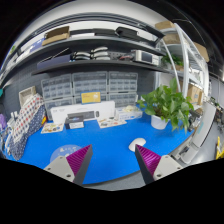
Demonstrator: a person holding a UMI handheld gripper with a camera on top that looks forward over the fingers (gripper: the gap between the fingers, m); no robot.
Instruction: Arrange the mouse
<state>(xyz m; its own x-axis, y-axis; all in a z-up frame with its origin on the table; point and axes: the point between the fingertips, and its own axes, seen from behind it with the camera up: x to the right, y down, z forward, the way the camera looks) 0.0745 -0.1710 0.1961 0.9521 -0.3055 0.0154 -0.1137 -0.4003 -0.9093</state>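
My gripper [112,152] hangs open above the near part of a blue mat [105,138], with only bare mat between the magenta pads. A small white rounded thing [138,143], possibly the mouse, lies on the mat just beyond the right fingertip, partly hidden by it. A pale greyish rounded thing [64,150] lies beside the left finger; I cannot tell what it is. Neither touches the fingers.
A leafy plant [166,100] in a white pot [160,122] stands at the mat's far right. White boxes and small items [82,118] line the back of the mat before grey drawer cabinets [90,88]. A checkered thing [26,118] stands at the left. Shelves run overhead.
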